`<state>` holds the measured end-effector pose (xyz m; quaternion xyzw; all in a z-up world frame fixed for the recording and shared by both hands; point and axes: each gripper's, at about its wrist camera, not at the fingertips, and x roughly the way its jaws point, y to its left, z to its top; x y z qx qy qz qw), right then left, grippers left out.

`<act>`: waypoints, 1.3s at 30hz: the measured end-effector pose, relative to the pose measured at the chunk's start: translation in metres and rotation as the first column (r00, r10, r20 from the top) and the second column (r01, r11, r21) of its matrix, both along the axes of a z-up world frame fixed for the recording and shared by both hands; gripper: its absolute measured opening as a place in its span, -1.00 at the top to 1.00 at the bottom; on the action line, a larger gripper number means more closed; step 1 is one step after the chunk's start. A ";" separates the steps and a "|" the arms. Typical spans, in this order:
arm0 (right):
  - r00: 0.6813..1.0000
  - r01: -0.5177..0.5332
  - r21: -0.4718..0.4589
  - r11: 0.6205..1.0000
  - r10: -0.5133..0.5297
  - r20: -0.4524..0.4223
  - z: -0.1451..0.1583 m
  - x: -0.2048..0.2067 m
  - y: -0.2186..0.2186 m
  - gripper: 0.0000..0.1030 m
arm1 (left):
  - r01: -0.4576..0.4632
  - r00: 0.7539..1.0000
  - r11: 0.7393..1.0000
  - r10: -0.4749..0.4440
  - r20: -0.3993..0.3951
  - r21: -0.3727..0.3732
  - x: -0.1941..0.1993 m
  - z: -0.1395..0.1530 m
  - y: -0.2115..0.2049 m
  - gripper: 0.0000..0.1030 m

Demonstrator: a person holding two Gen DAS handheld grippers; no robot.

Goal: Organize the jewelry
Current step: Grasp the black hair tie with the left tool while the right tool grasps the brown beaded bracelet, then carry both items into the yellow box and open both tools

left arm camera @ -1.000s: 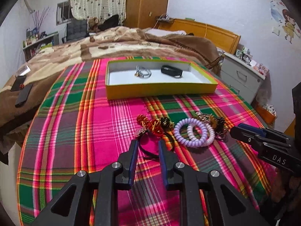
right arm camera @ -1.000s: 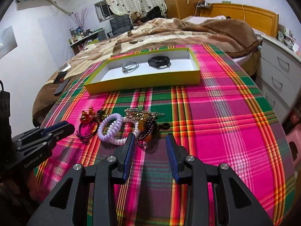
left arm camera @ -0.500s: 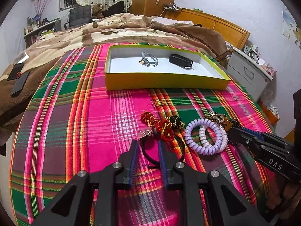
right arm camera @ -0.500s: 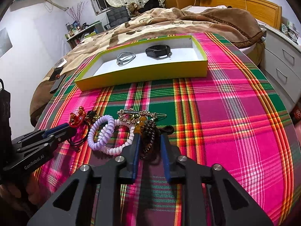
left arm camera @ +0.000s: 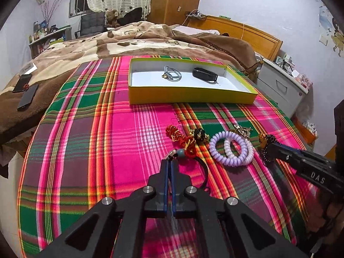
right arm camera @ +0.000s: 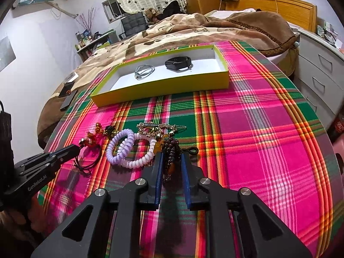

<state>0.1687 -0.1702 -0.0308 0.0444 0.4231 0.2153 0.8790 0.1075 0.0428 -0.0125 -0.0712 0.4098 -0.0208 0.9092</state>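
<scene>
Now the plaid cloth (left arm camera: 90, 133) covers the bed, with the yellow box (left arm camera: 189, 96) on it. Near the box, the left gripper (left arm camera: 170, 163) is pinched on the red charm cord (left arm camera: 182, 144). The right gripper (right arm camera: 171, 159) is closing around the dark bead bracelet (right arm camera: 171, 148).

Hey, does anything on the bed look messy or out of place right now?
Yes: several pieces lie bunched on the plaid blanket short of the yellow box: a lilac coil bracelet, a red-and-gold ornament and a dark beaded bracelet. Nothing looks damaged.
</scene>
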 end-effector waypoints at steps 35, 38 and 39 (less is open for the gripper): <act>0.990 -0.021 0.023 1.000 0.017 0.140 0.054 -0.020 -0.002 0.67 | 0.075 0.983 0.997 -0.073 0.171 -0.002 -0.017 0.067 -0.014 0.97; 0.988 -0.023 0.017 1.000 0.020 0.153 0.059 -0.011 0.000 0.67 | 0.075 0.981 0.997 -0.076 0.181 0.010 -0.006 0.072 -0.012 0.97; 0.987 -0.024 0.017 1.000 0.021 0.156 0.060 -0.008 0.000 0.67 | 0.077 0.979 0.997 -0.079 0.187 0.019 -0.001 0.074 -0.011 0.97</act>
